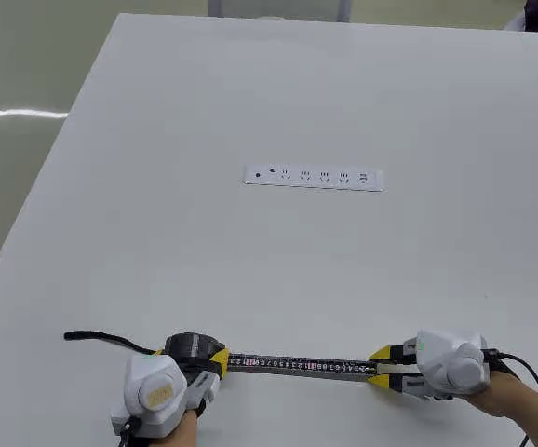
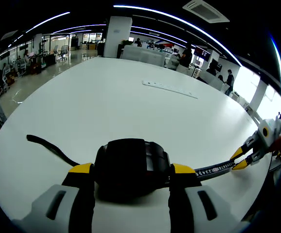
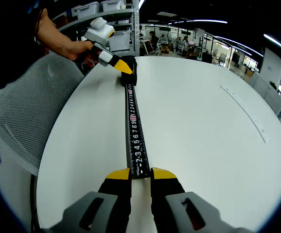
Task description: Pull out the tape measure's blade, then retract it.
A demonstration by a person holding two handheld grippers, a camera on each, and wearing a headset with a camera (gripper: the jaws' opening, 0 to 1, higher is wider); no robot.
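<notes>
A black tape measure case (image 1: 193,348) (image 2: 132,166) lies near the table's front edge, with my left gripper (image 1: 215,363) (image 2: 132,174) shut on its sides. Its wrist strap (image 1: 97,339) (image 2: 48,145) trails to the left. The dark numbered blade (image 1: 297,365) (image 3: 134,136) (image 2: 213,169) is pulled out to the right along the table. My right gripper (image 1: 379,367) (image 3: 140,174) is shut on the blade's end. In the right gripper view the case (image 3: 130,65) sits at the far end, held by the left gripper (image 3: 122,64).
A white power strip (image 1: 313,177) (image 2: 168,88) (image 3: 246,112) lies flat mid-table beyond the tape. The white table (image 1: 278,261) spreads wide behind it. A cable (image 1: 530,372) runs from the right gripper by the person's hand. Floor lies past the left table edge.
</notes>
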